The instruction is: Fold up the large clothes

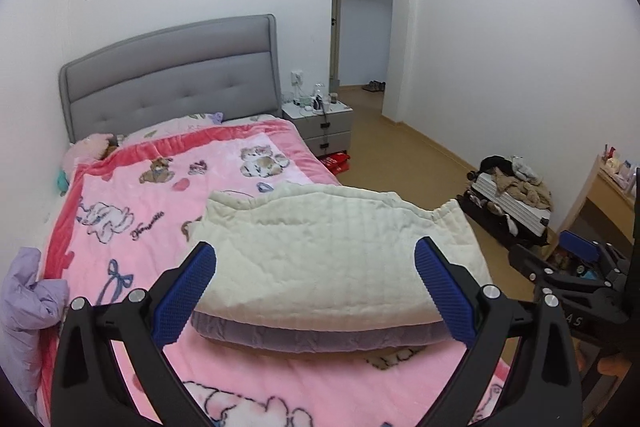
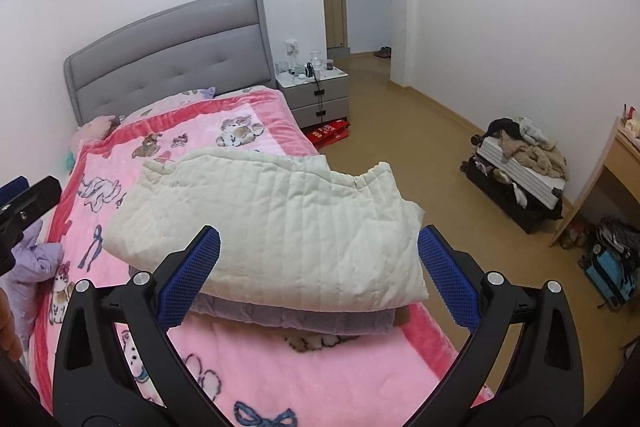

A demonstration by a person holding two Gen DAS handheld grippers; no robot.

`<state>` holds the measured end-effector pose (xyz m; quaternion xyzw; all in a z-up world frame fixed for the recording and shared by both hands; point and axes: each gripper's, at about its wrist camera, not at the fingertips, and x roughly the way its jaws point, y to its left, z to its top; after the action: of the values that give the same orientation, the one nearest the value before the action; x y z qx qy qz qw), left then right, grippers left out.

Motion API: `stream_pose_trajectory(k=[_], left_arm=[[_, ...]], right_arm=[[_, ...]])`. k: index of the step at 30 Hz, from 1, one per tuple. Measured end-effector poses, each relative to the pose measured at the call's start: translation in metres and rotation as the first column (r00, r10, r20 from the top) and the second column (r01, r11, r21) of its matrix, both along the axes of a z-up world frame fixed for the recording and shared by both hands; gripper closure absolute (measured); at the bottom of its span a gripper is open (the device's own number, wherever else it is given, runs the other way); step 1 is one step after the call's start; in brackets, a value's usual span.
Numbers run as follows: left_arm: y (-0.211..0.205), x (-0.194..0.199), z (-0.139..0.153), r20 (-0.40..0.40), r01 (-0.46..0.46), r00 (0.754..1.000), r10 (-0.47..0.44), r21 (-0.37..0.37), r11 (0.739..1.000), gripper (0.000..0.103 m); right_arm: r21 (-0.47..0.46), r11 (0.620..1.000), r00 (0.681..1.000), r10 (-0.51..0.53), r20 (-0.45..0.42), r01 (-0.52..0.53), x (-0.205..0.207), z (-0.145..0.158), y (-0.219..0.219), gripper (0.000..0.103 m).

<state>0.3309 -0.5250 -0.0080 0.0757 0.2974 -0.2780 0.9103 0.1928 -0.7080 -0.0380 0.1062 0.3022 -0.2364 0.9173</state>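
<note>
Folded cream quilted garment (image 1: 340, 259) sits on a purple folded piece (image 1: 312, 337), on the pink blanket (image 1: 132, 227) near the bed's right edge, toward the foot. Left gripper (image 1: 316, 287) and right gripper (image 2: 318, 275) hover before it, jaws wide apart, holding nothing. Lilac cloth (image 2: 38, 263) lies at the left edge.

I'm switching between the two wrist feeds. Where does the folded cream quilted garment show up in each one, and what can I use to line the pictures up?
Left wrist: folded cream quilted garment lies centre frame on the pink cartoon-print blanket, between the open left gripper fingers.
Right wrist: same garment sits centre, slightly left, ahead of the open right gripper.
Shared landmark: grey padded headboard, upper left in both.
</note>
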Motion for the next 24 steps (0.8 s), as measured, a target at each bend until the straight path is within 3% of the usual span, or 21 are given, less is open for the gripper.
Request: stream_pose_trajectory(k=[4, 13, 24], left_arm=[[-0.004, 0.001, 0.000, 0.014, -0.006, 1.000, 0.005, 0.016, 1.000, 0.005], [-0.010, 0.007, -0.013, -0.050, 0.020, 0.999, -0.021, -0.004, 1.000, 0.005], [-0.013, 0.005, -0.014, -0.026, 0.017, 1.000, -0.017, 0.019, 1.000, 0.005]], right_arm=[[-0.029, 1.000, 1.000, 0.009, -0.012, -0.010, 0.005, 0.002, 0.003, 0.008], [-0.027, 1.000, 1.000, 0.011, -0.025, -0.011, 0.006, -0.003, 0.007, 0.008], [-0.022, 1.000, 1.000, 0.016, -0.026, -0.017, 0.005, -0.006, 0.011, 0.008]])
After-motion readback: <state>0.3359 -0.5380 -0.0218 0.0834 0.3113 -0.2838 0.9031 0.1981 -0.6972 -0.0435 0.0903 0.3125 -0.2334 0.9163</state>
